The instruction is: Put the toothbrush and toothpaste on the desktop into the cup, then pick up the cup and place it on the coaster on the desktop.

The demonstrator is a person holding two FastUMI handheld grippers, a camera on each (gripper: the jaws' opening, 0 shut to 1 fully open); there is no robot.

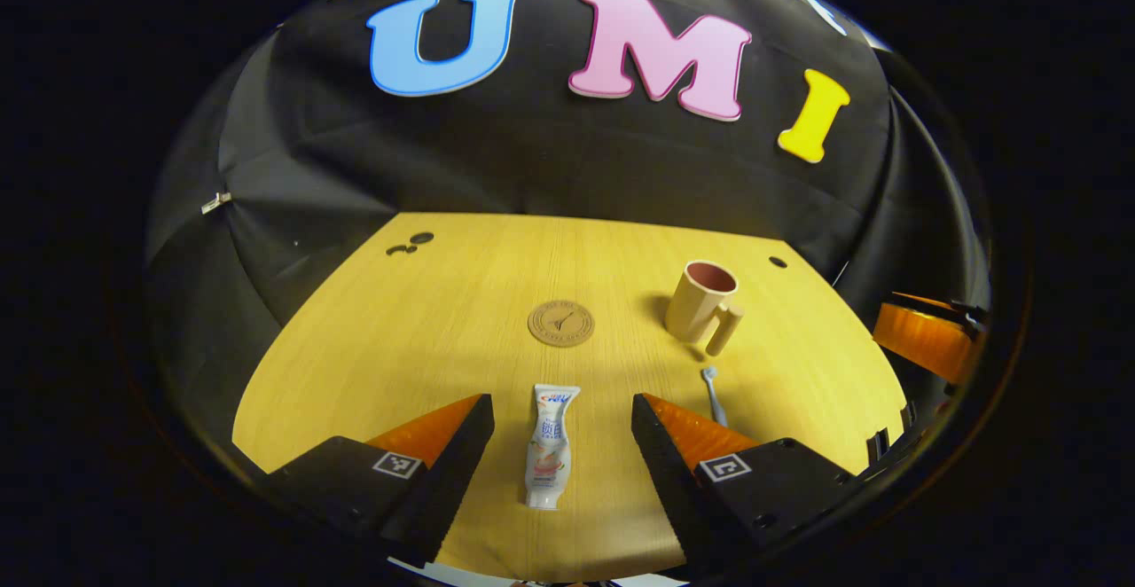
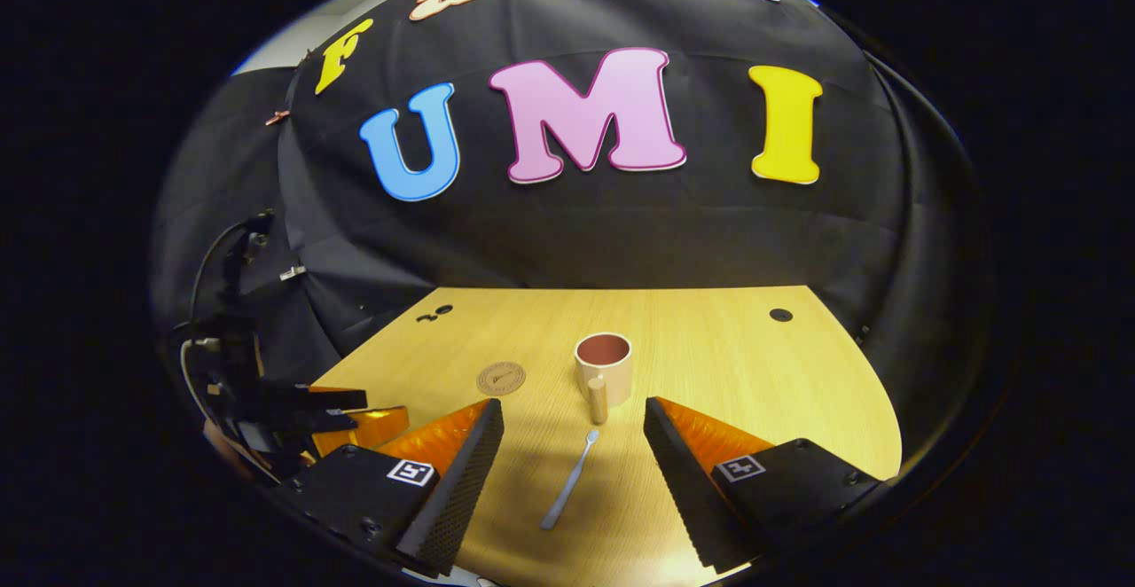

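Observation:
In the left gripper view a white toothpaste tube (image 1: 550,445) lies lengthwise on the wooden desktop (image 1: 426,339), centred between the fingers of my open left gripper (image 1: 560,418), which hovers above it. A round brown coaster (image 1: 560,323) sits just beyond the tube. A beige cup (image 1: 700,301) with a pinkish inside stands upright to the right, its handle facing me. The toothbrush (image 1: 715,395) lies in front of the cup. In the right gripper view my right gripper (image 2: 573,423) is open over the grey toothbrush (image 2: 569,479), with the cup (image 2: 605,369) just ahead and the coaster (image 2: 501,378) to its left.
Small dark holes mark the desktop at the far left (image 1: 415,241) and far right (image 1: 778,262). Black cloth walls close the booth behind and at the sides. The other gripper (image 2: 328,414) and its cables show at the left edge of the right gripper view.

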